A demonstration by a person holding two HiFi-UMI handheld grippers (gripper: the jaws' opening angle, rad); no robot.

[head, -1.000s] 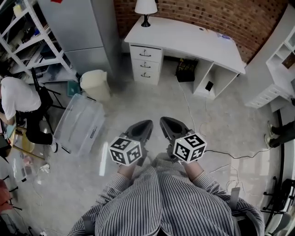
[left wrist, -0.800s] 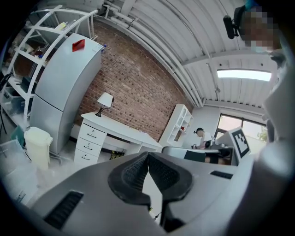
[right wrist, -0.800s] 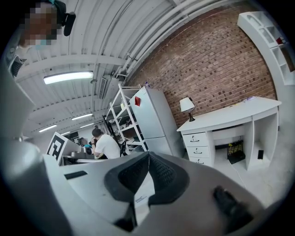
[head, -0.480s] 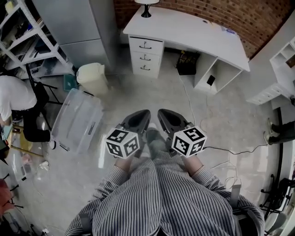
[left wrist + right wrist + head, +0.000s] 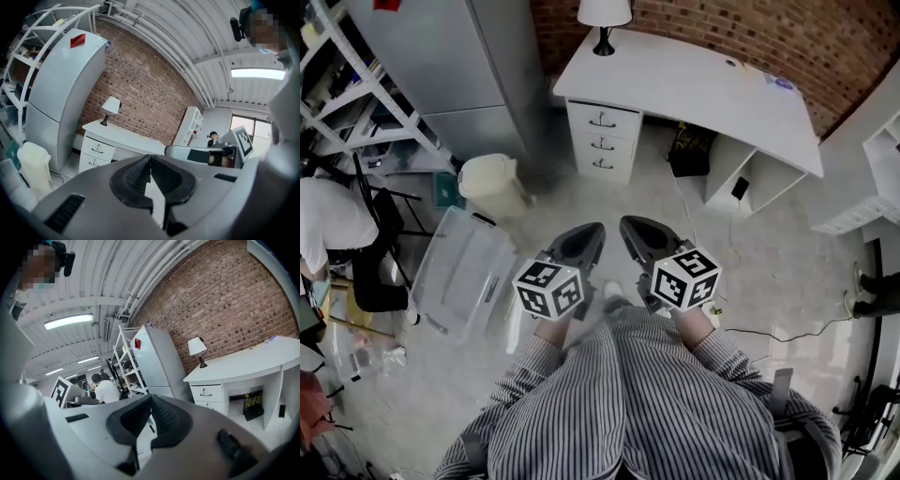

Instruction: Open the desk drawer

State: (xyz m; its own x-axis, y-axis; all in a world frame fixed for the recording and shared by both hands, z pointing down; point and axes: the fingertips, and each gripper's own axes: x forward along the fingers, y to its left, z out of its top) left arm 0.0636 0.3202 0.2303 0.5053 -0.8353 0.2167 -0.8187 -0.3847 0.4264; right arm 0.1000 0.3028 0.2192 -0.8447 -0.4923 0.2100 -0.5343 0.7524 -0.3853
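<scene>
Since nothing is within reach yet, the left gripper (image 5: 584,242) and right gripper (image 5: 639,236) sit clenched and empty, side by side at the waist. The closed drawers (image 5: 602,142) lie well ahead of them, under the desk (image 5: 703,84).

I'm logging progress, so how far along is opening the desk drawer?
Done: nothing yet; all three drawers of the desk are shut. In hand: the left gripper and right gripper, both shut and empty, are held over the floor, short of the desk. Left: reach a handle, grip it, pull.
</scene>
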